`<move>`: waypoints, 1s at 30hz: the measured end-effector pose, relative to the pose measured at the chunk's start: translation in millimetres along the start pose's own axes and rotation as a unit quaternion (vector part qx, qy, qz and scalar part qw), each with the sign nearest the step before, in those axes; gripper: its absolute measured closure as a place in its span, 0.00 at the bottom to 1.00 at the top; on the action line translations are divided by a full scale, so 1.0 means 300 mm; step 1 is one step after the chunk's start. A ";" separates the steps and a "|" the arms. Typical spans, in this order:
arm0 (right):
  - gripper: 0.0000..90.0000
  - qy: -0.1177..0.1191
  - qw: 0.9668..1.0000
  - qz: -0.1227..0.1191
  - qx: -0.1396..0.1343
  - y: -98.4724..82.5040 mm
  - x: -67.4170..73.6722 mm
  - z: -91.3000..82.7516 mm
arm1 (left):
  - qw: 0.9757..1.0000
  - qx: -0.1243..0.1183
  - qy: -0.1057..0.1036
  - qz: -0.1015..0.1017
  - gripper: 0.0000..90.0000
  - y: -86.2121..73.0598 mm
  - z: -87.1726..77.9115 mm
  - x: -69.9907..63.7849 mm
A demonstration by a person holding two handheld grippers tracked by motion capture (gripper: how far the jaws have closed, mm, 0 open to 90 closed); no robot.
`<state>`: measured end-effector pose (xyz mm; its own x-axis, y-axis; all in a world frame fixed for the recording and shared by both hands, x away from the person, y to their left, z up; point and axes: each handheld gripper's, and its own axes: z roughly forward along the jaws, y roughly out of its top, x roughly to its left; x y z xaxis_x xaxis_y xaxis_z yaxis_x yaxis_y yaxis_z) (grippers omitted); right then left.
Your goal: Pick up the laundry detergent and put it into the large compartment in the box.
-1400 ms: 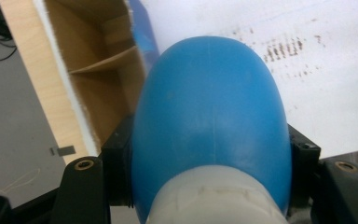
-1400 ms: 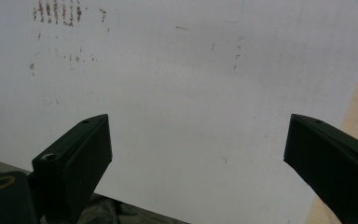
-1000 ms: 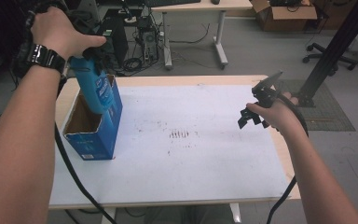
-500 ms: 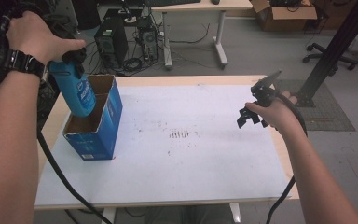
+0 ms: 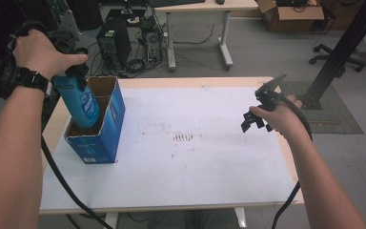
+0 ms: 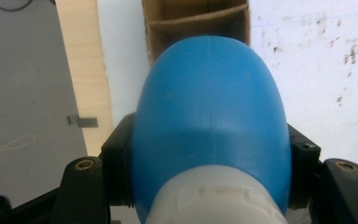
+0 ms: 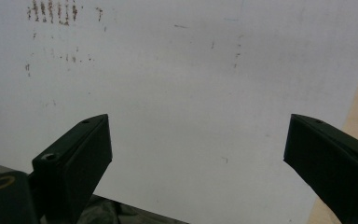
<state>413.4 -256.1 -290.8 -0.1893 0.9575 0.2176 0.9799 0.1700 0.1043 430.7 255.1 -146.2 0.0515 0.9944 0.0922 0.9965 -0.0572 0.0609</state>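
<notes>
My left gripper is shut on a blue plastic bottle with a white cap end, held bottom-down with its lower end inside an open blue cardboard box at the table's left. In the left gripper view the blue bottle sits between the two black jaws, and the box's brown inside with a divider lies beyond it. My right gripper hovers over the right side of the table, open with nothing in it. The right gripper's jaws stand wide apart over the white tabletop.
The white table has wooden edges and some brown smudges near its middle. Cables trail from both grippers. Beyond the table stand computer towers, another desk and a black stand on a mat.
The left hand has carried the bottle rightward and down, so its lower end now sits inside the box. The right hand has stayed put.
</notes>
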 end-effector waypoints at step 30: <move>0.09 0.005 1.000 0.003 0.010 0.001 -0.014 0.050 | 0.999 0.044 -0.012 0.005 0.42 0.035 0.308 -0.015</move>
<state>415.4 -256.6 -306.2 -0.1848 0.9559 0.2282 0.9819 0.1697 0.0842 447.1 258.3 -237.7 0.0615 0.9957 0.0686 0.9978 -0.0597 -0.0282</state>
